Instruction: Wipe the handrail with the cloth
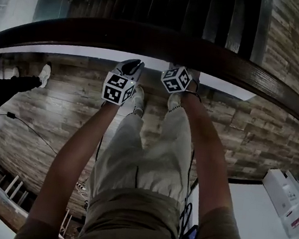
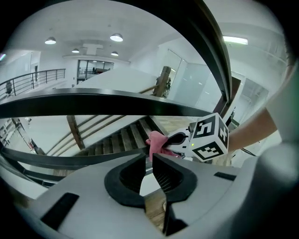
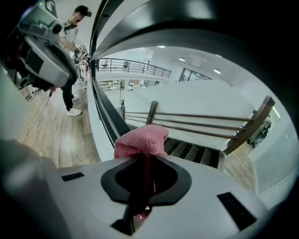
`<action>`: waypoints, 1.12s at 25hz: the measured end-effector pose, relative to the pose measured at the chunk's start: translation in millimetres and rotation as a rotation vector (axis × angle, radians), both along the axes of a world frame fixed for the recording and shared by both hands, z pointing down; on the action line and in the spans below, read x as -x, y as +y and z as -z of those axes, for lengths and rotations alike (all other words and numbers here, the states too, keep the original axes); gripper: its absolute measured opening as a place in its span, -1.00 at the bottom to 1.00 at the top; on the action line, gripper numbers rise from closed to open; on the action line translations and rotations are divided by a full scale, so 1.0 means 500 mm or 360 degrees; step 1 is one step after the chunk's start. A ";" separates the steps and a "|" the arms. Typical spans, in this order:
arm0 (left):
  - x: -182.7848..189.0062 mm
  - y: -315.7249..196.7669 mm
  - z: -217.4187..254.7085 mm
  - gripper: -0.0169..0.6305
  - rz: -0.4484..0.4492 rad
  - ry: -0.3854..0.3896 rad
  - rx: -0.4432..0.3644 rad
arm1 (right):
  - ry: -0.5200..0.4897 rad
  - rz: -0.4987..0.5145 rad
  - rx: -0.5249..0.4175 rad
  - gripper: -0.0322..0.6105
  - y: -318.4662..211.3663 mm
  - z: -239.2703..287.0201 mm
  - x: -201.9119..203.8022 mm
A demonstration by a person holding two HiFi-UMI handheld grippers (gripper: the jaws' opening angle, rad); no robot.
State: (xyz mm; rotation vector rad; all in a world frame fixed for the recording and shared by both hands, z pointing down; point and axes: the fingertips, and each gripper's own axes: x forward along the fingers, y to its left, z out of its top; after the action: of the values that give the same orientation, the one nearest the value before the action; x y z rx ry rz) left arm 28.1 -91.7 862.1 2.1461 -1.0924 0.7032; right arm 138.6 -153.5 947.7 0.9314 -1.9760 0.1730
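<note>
Room: an upper landing of grey-brown wood-plank floor [image 1: 56,120], with a dark stairwell of wooden steps [image 1: 170,4] dropping beyond it.
Edge: the dark curved wooden handrail [image 1: 149,39] sweeps across the whole head view and runs on unbroken to both sides.
Open room: a bystander's dark-trousered leg [image 1: 11,87] stands well off to the left.
Right gripper [image 3: 145,161]: pressed together on the pink terry cloth [image 3: 140,140], which bunches above the jaws at the rail's near edge.
Left gripper [image 2: 148,156]: just beside the right one, with a slim gap between its jaws and nothing in it.
Contact: whether the cloth touches the rail cannot be told.
</note>
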 end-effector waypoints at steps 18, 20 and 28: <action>-0.605 0.013 -0.007 -0.82 -0.0187 -0.0043 0.0017 | 0.0002 -0.0641 0.0029 -0.77 0.018 -0.009 -0.792; -0.686 0.004 -0.002 -0.82 -0.0231 -0.0041 0.0007 | 0.0011 -0.0763 0.0033 -0.77 0.019 -0.008 -0.903; -0.900 0.011 0.016 -0.82 -0.0358 -0.0056 0.0000 | 0.0067 -0.1071 0.0045 -0.77 0.047 -0.009 -1.207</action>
State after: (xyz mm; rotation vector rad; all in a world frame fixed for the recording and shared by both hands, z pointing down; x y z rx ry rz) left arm 478.1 -86.3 853.9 2.2871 -0.8756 0.8450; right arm 742.0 -129.9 952.1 1.5379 -1.5498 0.5505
